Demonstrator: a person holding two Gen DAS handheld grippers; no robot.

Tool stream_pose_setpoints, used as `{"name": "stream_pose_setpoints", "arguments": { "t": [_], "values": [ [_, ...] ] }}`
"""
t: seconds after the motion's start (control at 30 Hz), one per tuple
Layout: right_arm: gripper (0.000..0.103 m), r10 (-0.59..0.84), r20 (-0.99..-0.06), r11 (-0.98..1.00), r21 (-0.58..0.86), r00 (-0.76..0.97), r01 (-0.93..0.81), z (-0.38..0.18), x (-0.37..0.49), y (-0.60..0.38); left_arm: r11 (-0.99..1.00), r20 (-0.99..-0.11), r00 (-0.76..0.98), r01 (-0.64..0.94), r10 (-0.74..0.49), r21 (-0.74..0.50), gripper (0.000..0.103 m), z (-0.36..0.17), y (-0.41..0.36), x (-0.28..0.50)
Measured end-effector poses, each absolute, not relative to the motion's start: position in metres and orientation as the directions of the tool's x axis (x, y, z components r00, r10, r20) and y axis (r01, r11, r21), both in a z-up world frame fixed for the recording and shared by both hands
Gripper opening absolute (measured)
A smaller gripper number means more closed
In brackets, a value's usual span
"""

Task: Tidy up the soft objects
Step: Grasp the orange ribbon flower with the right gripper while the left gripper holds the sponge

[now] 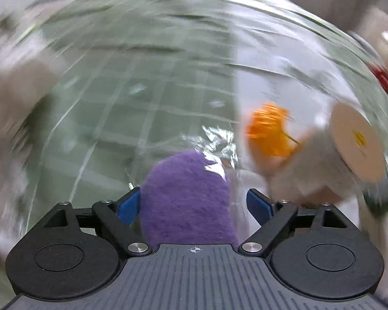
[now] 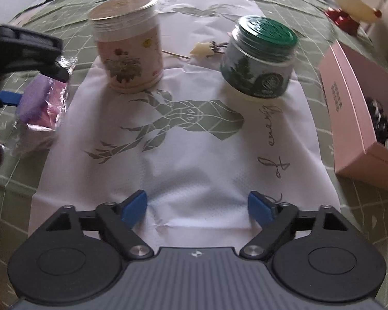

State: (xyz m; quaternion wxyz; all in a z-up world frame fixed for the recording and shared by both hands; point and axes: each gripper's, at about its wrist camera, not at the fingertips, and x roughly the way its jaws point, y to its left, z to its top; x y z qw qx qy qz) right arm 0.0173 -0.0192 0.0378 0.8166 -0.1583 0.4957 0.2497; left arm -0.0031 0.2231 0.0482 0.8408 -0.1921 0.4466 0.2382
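Observation:
A purple felt piece [image 1: 187, 199] sits between the wide-apart blue pads of my left gripper [image 1: 194, 205]; the right pad stands clear of it, so the jaws are open around it. The left wrist view is heavily motion-blurred. In the right wrist view the left gripper [image 2: 18, 59] is at the far left over the purple felt [image 2: 33, 99], which lies with pink pieces [image 2: 51, 111] in crinkled clear plastic [image 2: 64, 63]. My right gripper [image 2: 198, 206] is open and empty above the white cloth [image 2: 194, 155].
A pink floral jar [image 2: 128, 44] and a green-lidded jar [image 2: 261, 56] stand on the cloth. A pink open box [image 2: 349, 118] with dark and pale soft items lies at the right. An orange fluffy item [image 1: 269, 131] lies beside the jar. A green grid mat [image 2: 336, 20] covers the table.

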Motion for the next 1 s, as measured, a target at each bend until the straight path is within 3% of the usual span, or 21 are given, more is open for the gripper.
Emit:
{"name": "stream_pose_setpoints", "arguments": {
  "t": [0.07, 0.27, 0.4, 0.5, 0.67, 0.8, 0.93, 1.0],
  "values": [
    [0.094, 0.256, -0.888, 0.83, 0.0, 0.382, -0.557, 0.036, 0.018, -0.021, 0.868, -0.812, 0.546, -0.485, 0.205, -0.106, 0.075, 0.053, 0.22, -0.01],
    [0.099, 0.254, -0.895, 0.802, -0.016, 0.366, -0.597, 0.038, 0.02, -0.016, 0.931, -0.661, 0.709, -0.363, 0.248, -0.039, 0.074, 0.089, 0.21, -0.045],
    [0.081, 0.3, -0.912, 0.739, 0.036, 0.281, -0.673, 0.06, 0.021, -0.003, 0.92, -0.582, 0.753, -0.391, 0.307, -0.021, 0.074, 0.119, 0.212, -0.059],
    [0.079, 0.397, -0.885, 0.671, 0.099, 0.243, -0.735, 0.106, 0.021, 0.017, 0.875, -0.65, 0.687, -0.479, 0.324, -0.07, 0.074, 0.128, 0.237, -0.066],
    [0.079, 0.492, -0.847, 0.536, 0.113, 0.201, -0.837, 0.187, 0.045, 0.095, 0.804, -0.739, 0.639, -0.544, 0.212, -0.239, 0.074, 0.125, 0.29, -0.081],
    [0.079, 0.373, -0.915, 0.563, 0.096, 0.15, -0.821, 0.195, 0.112, 0.177, 0.808, -0.752, 0.628, -0.54, 0.201, -0.236, 0.074, 0.132, 0.309, -0.091],
    [0.078, 0.17, -0.983, 0.599, 0.045, 0.072, -0.799, 0.148, 0.169, 0.235, 0.835, -0.754, 0.639, -0.493, 0.154, -0.247, 0.074, 0.136, 0.322, -0.088],
    [0.071, 0.055, -0.998, 0.597, 0.012, 0.026, -0.802, 0.116, 0.182, 0.254, 0.843, -0.754, 0.643, -0.474, 0.133, -0.255, 0.074, 0.135, 0.326, -0.084]
  ]
}}
